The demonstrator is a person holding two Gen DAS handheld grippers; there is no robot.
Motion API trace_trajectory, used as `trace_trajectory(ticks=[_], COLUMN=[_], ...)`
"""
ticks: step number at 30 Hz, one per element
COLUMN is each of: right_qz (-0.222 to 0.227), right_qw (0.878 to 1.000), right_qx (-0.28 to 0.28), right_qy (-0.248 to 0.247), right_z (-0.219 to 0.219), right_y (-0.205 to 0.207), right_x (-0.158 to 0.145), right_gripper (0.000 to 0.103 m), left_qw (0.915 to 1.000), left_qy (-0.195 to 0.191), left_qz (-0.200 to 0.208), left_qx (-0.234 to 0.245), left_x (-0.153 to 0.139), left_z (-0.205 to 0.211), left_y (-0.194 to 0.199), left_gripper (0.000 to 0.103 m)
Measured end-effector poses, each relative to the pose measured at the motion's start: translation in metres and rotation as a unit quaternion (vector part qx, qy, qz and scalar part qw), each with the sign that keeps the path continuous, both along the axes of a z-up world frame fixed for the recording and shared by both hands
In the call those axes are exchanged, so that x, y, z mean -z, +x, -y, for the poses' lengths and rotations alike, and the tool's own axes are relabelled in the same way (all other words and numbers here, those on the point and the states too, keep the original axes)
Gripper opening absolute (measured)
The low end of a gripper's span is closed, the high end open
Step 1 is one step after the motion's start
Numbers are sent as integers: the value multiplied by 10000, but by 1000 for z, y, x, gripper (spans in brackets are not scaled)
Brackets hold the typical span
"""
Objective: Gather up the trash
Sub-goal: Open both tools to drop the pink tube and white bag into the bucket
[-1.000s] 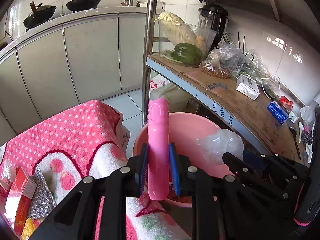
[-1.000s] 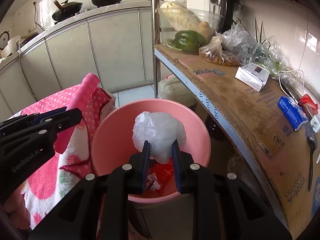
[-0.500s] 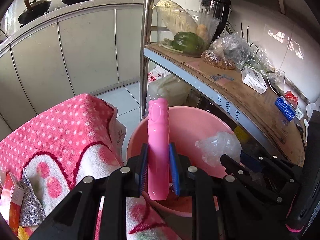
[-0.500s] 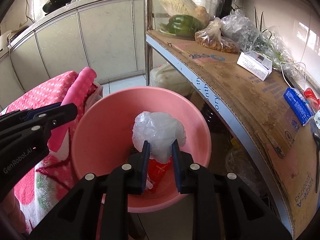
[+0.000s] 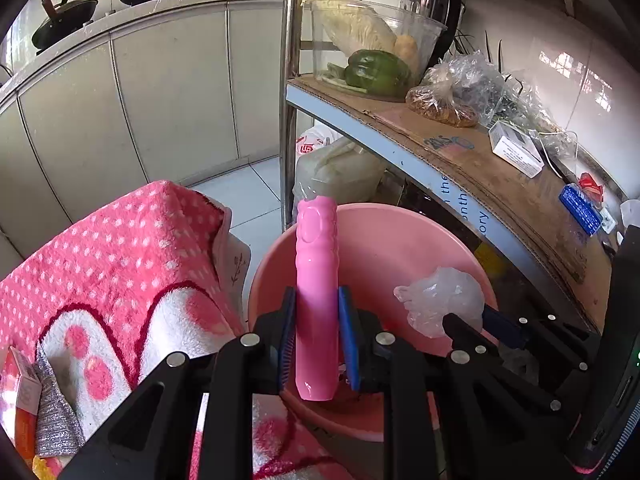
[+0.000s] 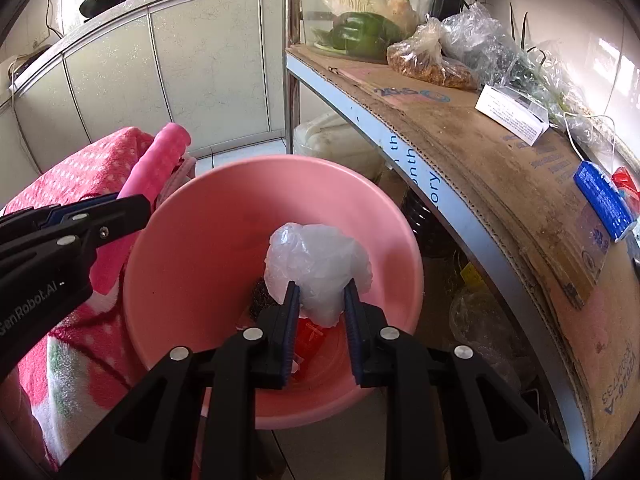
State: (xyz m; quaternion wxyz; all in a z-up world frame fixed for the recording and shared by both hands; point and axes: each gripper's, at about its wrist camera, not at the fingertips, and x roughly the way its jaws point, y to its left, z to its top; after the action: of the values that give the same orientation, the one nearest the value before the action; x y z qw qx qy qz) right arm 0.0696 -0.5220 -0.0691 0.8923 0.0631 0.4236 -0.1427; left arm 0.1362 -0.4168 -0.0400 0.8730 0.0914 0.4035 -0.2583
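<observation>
While both grippers hang over the pink basin [image 6: 160,280], you hold one piece of trash in each: the left gripper [image 5: 318,344] has its jaws closed on a pink plastic tube [image 5: 316,280], and the right gripper [image 6: 320,312] has its jaws closed on a crumpled clear plastic bag [image 6: 316,264].

To finish the drop cleanly, bring each load well inside the rim before you part the jaws. In the left wrist view the tube stands upright with its lower end near the basin's near rim, beside the pink dotted towel [image 5: 120,264]; judged from that, carry it toward the middle, or it may tip out onto the towel. The bag is light and may cling to a pad, so open wide and draw back slowly.

The tube is glossy, rigid-looking and long, with a moulded oval near its top. The bag is thin, translucent and wadded into a loose ball bulging above the pads. Below it, red wrapper scraps [image 6: 316,336] and a dark scouring pad [image 6: 260,300] lie in the basin bottom. The basin sits beside a cardboard-covered shelf [image 6: 480,152].
</observation>
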Motion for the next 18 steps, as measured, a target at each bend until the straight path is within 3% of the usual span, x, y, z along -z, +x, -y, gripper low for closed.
trace_trajectory(ticks=[7,18], right_qz=[-19,-115], right_qw=[10000,9997], right_qx=[91,200], right_qy=[-15,35], right_z=[4,10], right_y=[2,4], right_x=[2,8], right_gripper=[22,32], left_qw=[10000,9999], left_qy=[49,-13], left_qz=[-32,-102], left_qx=[-3,-101], left_x=[5,7], left_z=[3,2], left_y=[2,4], left_gripper=[20,24])
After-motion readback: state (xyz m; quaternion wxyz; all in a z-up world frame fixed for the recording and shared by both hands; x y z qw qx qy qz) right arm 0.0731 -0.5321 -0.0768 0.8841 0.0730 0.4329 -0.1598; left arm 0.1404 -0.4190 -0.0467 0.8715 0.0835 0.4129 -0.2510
